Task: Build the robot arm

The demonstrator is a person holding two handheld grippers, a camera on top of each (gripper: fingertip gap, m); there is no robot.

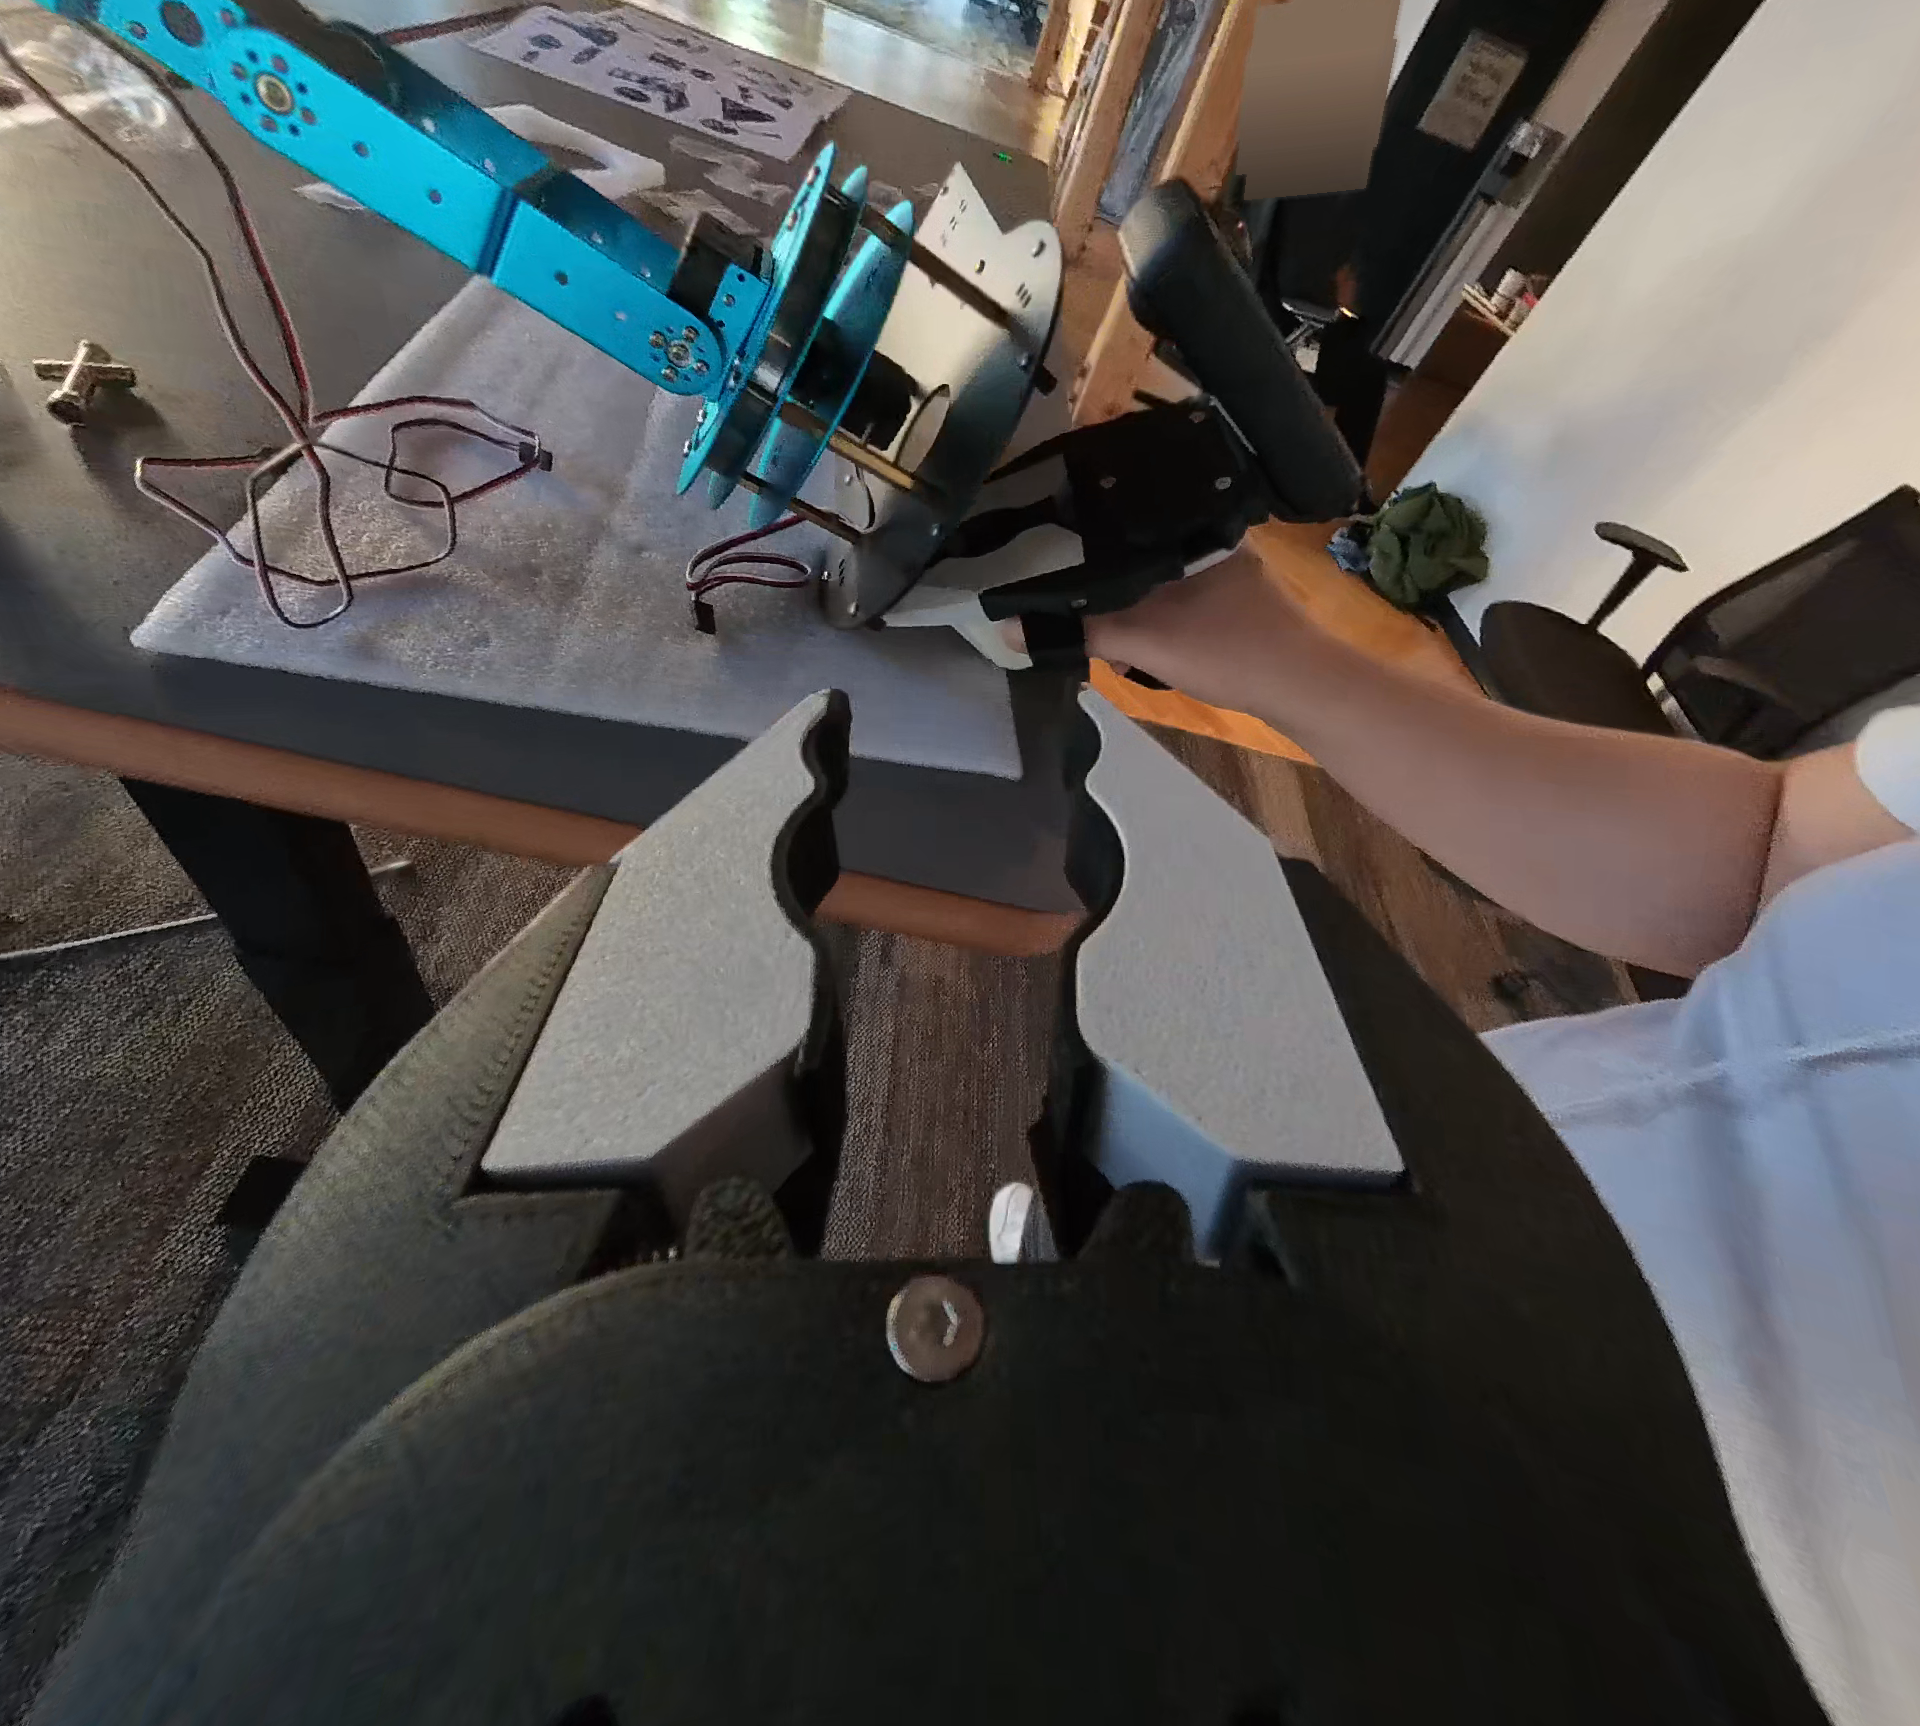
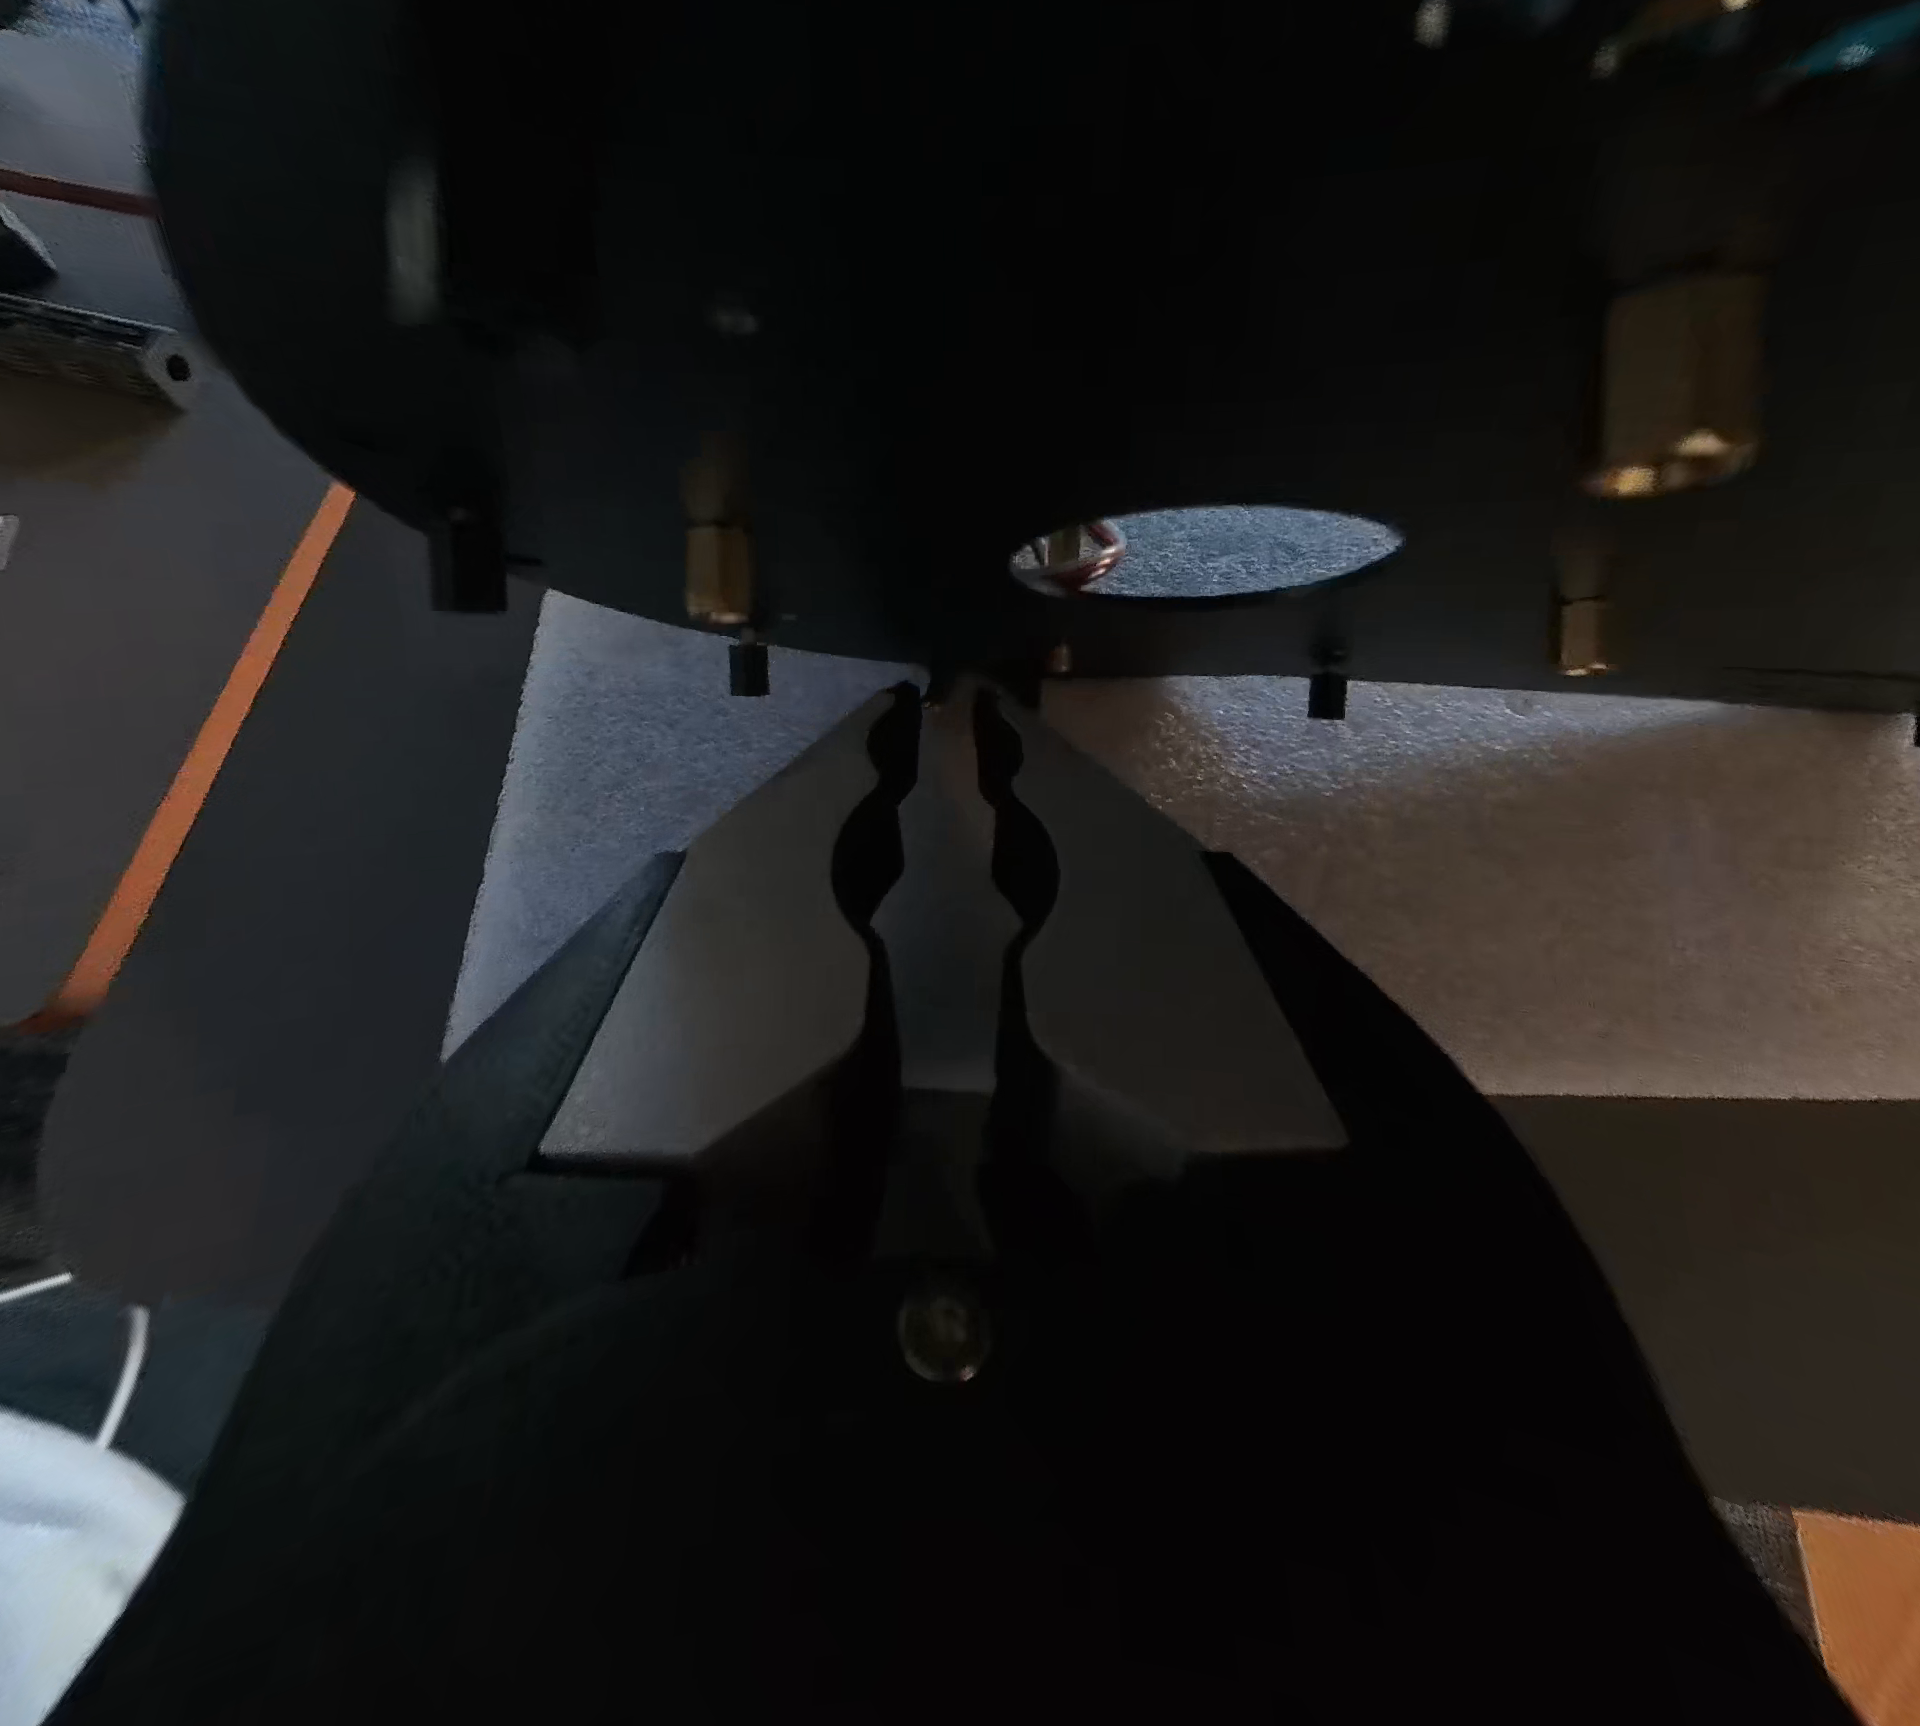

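Right gripper (image 1: 940,611) clamped on base plate (image 1: 956,388) edge, propping blue arm (image 1: 416,159) tilted over foam pad (image 1: 540,575), underside exposed. Left gripper (image 1: 956,741) empty, fingers apart, hovers off table (image 1: 312,741) edge. Wires (image 1: 312,471) sprawl loose on pad.

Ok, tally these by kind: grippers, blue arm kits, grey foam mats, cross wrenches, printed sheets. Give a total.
Grippers: 2 (left gripper open, right gripper clamped on the kit's black base plate)
Blue arm kit: 1
Grey foam mat: 1
Cross wrench: 1
Printed sheet: 1
Total: 6
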